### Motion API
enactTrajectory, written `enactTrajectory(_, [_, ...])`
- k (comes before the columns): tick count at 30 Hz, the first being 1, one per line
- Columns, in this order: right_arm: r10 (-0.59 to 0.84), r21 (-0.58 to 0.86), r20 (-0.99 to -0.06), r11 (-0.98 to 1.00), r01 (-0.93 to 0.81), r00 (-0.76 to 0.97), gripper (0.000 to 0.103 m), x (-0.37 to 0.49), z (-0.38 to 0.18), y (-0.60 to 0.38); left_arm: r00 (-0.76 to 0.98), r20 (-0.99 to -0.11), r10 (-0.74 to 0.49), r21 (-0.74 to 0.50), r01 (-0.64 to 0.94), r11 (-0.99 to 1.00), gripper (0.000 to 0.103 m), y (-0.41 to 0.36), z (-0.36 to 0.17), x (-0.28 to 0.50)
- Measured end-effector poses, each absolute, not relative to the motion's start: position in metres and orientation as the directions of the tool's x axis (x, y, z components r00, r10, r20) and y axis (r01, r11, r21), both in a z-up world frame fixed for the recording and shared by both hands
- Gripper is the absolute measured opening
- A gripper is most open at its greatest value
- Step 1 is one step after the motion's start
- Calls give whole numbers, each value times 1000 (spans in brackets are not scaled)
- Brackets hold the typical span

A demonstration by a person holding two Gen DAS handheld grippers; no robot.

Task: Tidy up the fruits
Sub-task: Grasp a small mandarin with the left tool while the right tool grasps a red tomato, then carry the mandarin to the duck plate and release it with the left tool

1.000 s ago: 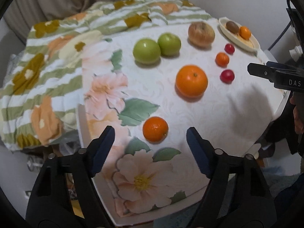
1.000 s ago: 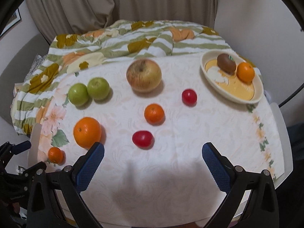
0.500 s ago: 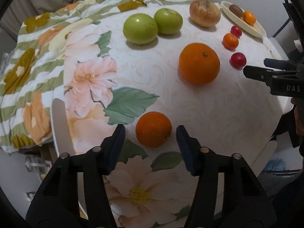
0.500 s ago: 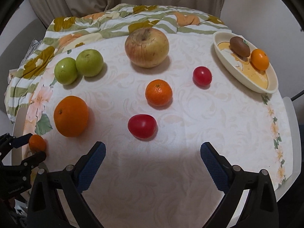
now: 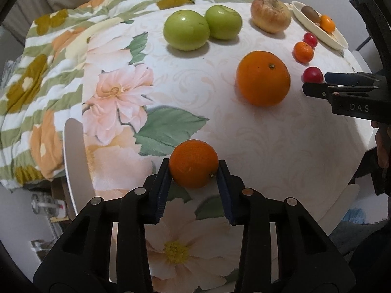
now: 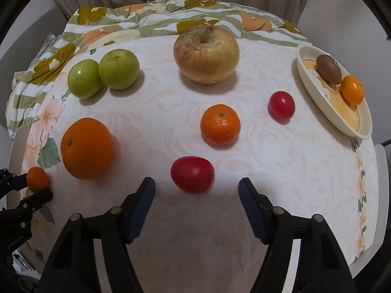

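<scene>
Two grippers work over a round table draped in a pale floral cloth, with fruit scattered across it. At upper centre of the right wrist view sits the largest fruit, a yellowish apple. A big orange rests at left, and two green apples touch each other at upper left. At the upper right edge, a cream oval plate holds a kiwi and a little orange fruit, which suggests the plate is the collecting spot. A mandarin lies mid-table between two red tomatoes.

At lower centre of the left wrist view, the left gripper pinches a small mandarin, both pads pressed on its sides, apparently ready to lift. The right gripper hangs wide apart just short of the nearer tomato, probably lining up to grasp it.
</scene>
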State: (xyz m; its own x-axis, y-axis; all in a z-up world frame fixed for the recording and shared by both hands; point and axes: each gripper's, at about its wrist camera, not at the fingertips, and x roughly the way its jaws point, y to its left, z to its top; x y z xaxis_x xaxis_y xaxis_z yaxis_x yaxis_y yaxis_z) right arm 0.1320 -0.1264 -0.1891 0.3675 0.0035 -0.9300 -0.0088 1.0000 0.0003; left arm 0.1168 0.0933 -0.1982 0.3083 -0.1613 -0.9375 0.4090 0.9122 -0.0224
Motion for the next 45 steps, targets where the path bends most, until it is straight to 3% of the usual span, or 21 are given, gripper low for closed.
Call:
enactTrajectory(7, [17,14,-927,1000,-9,376,53,138,-192,-122,310,-939,-150,-23,378,925,44,103,-197,116])
enactTrajectory(11, [9,6,-919,1000,-9,395,34,142,-191,-119,315,-937,-152,-29,361,932,44,107,-197,115])
enactTrajectory(12, [8,4,-917,1000,-12,398,33,142,-191,-119,316,-937,-153,-32,357,934,44,109,-197,115])
enactTrajectory(25, [42,33,-882,999,-26,469,33,129,-153,-116,394,-906,-153,-15,334,942,44,120,-164,105])
enactTrajectory(45, [73,112,-788,993,24,611,33,93,-63,-138,609,-755,-244,29,403,915,44,95,-53,125])
